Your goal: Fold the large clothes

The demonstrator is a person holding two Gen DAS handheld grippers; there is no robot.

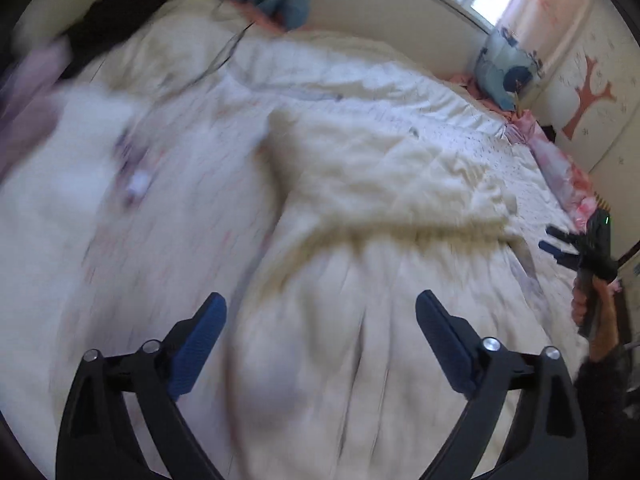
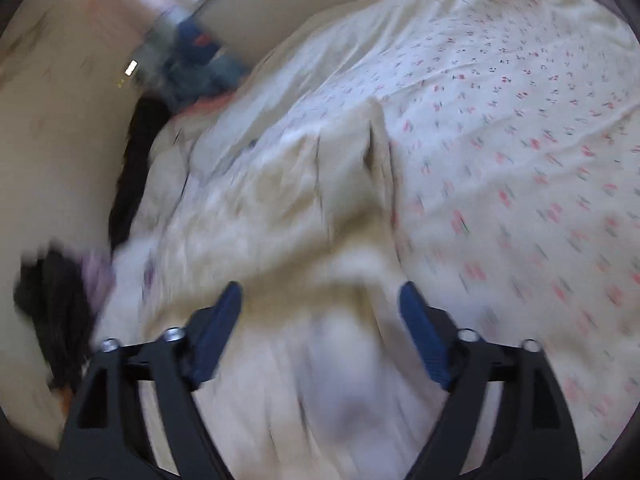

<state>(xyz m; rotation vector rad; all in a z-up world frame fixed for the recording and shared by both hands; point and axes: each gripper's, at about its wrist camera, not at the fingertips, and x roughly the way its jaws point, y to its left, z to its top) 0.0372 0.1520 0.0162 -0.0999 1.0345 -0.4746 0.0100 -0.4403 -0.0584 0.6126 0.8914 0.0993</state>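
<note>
Both claws spread and empty over the cream garment on the bed; fold is unsecured.

The left claw is seen with blue pads wide apart and nothing between them; the right claw is likewise spread, no cloth pinched. The cream garment is lying rumpled across the middle of the bed, on the floral sheet, with a raised ridge running toward the bed's far edge. Risk, as judged: with both frames blurred, a re-grasp is likely to be mistimed, so sheet could be pinched along with garment, or only one layer caught, and the fold dragged askew. The dark clothes at the bed's wall-side edge could be snagged if the reach is overshot. Wrinkles left unflattened would be locked into the next fold.
</note>
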